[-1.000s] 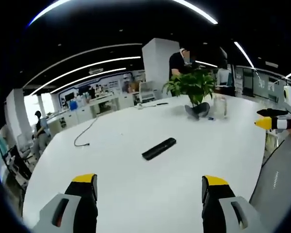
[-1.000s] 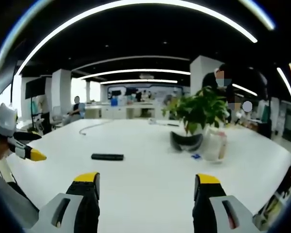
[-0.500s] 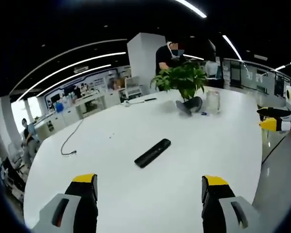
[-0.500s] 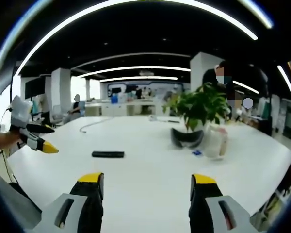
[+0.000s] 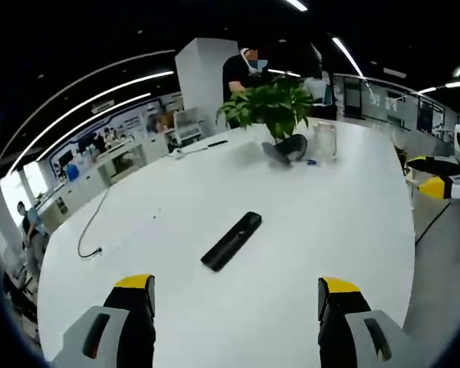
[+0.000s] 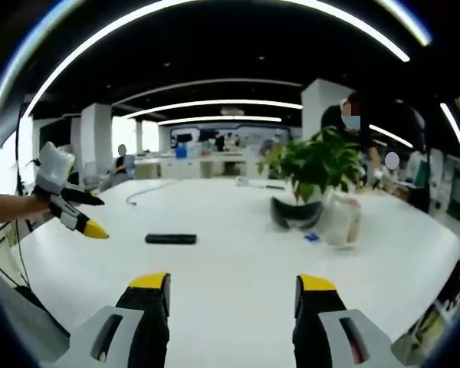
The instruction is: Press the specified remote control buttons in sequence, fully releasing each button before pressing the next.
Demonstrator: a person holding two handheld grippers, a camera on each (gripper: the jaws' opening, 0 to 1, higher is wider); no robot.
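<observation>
Grippers first: left gripper, with yellow-tipped black jaws standing wide apart and nothing between them, hangs above the near edge of the large white oval table; right gripper likewise has its jaws parted and empty over the near edge. Slim black rectangular remote control lies flat toward the middle of the table, ahead of the left gripper and apart from it, its long side running diagonally away in the left gripper view; in the right gripper view it sits to the left of centre, just beyond the left gripper's yellow tip. No jaw touches the remote. Farther along, near the far edge, a green leafy potted plant stands beside a clear glass jar; a thin dark cable trails across the far-left side. Judgement: no press is under way; approach remains, then the whole button sequence, as far as visible.
</observation>
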